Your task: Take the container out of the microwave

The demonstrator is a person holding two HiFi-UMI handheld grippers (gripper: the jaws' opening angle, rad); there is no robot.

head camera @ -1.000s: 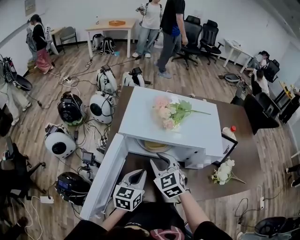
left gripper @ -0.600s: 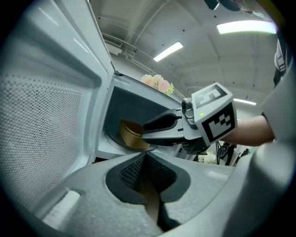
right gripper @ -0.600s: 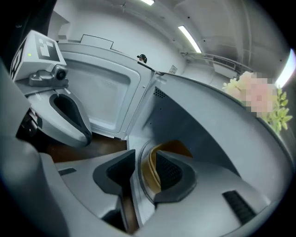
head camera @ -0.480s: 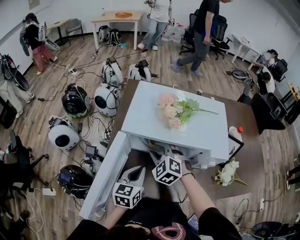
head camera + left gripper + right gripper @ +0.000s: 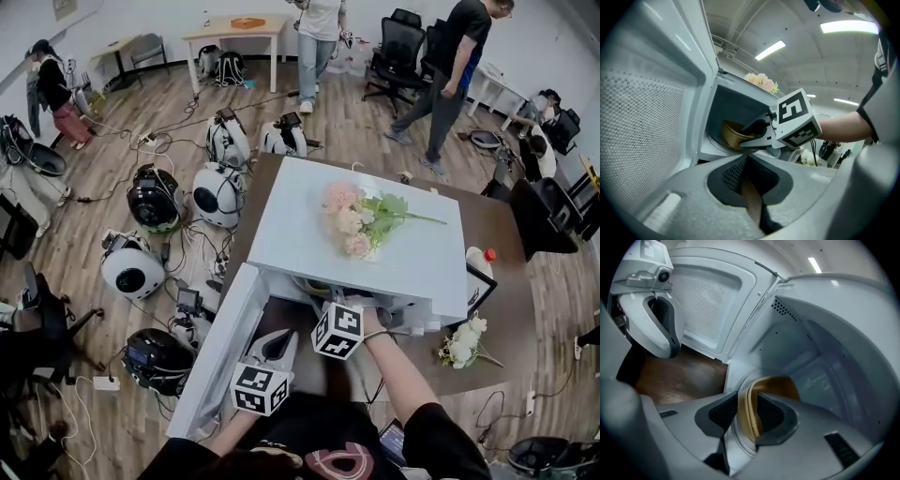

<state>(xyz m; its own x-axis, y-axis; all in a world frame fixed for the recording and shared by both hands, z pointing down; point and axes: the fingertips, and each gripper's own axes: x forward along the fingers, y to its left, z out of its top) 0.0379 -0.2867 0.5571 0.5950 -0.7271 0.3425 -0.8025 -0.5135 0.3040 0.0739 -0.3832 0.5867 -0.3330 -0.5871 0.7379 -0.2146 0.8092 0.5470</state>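
**Microwave** [image 5: 375,253]: white, on a brown table [image 5: 497,234]. The door [image 5: 220,352] stands open to the person's left. The head view gives only the top of the microwave, with a spray of pink flowers [image 5: 356,217] lying on it. The cavity is hidden from that view.

**Container** [image 5: 778,387]: tan and bowl-shaped. It is inside the cavity on the round plate [image 5: 733,439] and appears in the two gripper views only.

**Right gripper** [image 5: 747,416]: inside the cavity mouth. Its own view shows the jaws a narrow way apart, astride the container's near wall, one pad inside and one outside. Both seem pressed to the wall, so far as the close wide-angle view allows. The left gripper view shows the same grip from the side, at the near rim. The head view shows only the rear of this gripper and the forearm [image 5: 398,375].

**Left gripper** [image 5: 749,187]: outside the cavity, in front of the open door. Its jaws are brought together with only a thin slit left, and nothing is between them. The right gripper view places it at upper left, before the door's perforated inner panel.

**Sundry, head view only:** a bunch of white flowers [image 5: 462,342] and a red-capped bottle [image 5: 480,261] are on the table, right of the microwave.
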